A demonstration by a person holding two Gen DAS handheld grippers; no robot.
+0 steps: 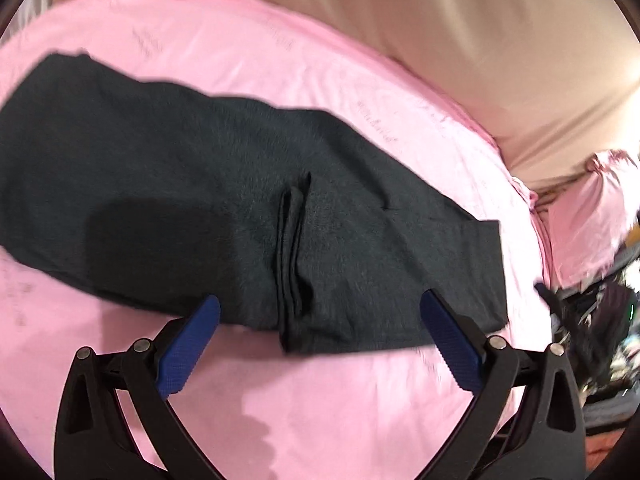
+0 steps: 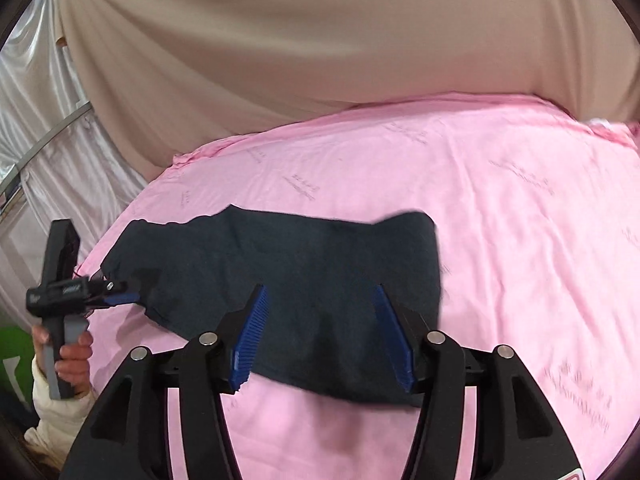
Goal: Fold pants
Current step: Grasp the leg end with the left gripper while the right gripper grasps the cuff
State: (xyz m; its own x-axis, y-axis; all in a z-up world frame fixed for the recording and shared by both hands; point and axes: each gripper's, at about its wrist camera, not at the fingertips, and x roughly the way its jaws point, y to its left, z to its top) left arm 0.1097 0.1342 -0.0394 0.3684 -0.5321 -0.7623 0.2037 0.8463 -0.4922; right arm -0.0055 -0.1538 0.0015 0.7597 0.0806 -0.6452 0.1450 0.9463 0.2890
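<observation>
Pink sheet (image 2: pixel 500 208), beige drape (image 2: pixel 320 40) behind, white curtain (image 2: pixel 36 92) beside.

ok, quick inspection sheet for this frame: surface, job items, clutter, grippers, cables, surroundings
surface: pink sheet, faint printed text, lightly wrinkled
job's things: dark pants lying folded on the sheet, a layered fold edge across the middle
clutter: dark jumble off the sheet's edge, too blurred to name
grippers: left gripper open, empty; right gripper open, nothing between the fingers
cables: nothing seen
surroundings: beige drape behind, white curtain at one side
</observation>
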